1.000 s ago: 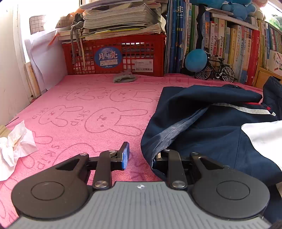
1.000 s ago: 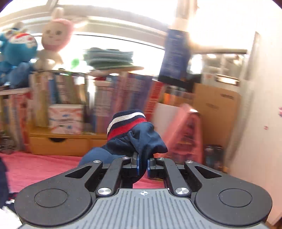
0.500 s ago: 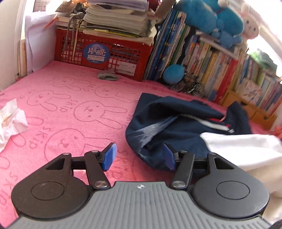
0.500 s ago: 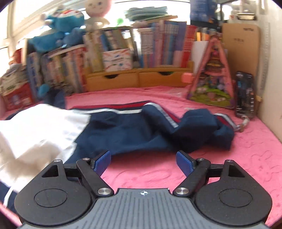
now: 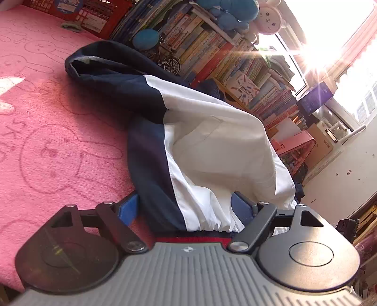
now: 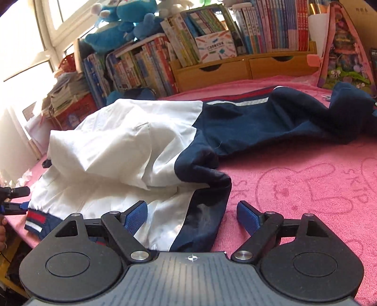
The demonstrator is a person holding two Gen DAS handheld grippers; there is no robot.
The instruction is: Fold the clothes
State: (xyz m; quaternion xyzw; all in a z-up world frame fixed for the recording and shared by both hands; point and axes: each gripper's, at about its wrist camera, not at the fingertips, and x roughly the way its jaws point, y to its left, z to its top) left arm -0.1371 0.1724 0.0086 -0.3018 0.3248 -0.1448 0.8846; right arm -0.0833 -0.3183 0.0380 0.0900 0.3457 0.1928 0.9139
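Note:
A navy and white jacket (image 5: 200, 141) with red-and-white striped trim lies crumpled on the pink rabbit-print cloth (image 5: 47, 131). My left gripper (image 5: 186, 209) is open, its blue pads on either side of the jacket's hem, with fabric between the jaws. In the right wrist view the jacket (image 6: 146, 150) spreads from the left across to a navy sleeve (image 6: 306, 122) at the right. My right gripper (image 6: 193, 214) is open over the hem's navy and white edge. The left gripper's tip (image 6: 14, 200) shows at the far left edge.
Bookshelves (image 6: 235, 35) with books, blue plush toys (image 6: 122, 23) and wooden drawers (image 6: 235, 70) line the back. A red crate (image 5: 77, 9), a blue ball (image 5: 146, 38) and a toy bicycle (image 5: 169, 61) stand behind the jacket. A pink toy house (image 6: 346, 47) is at the right.
My right gripper let go of the sleeve it held up and came down open over the hem. My left gripper opened, swung right and moved onto the jacket's hem.

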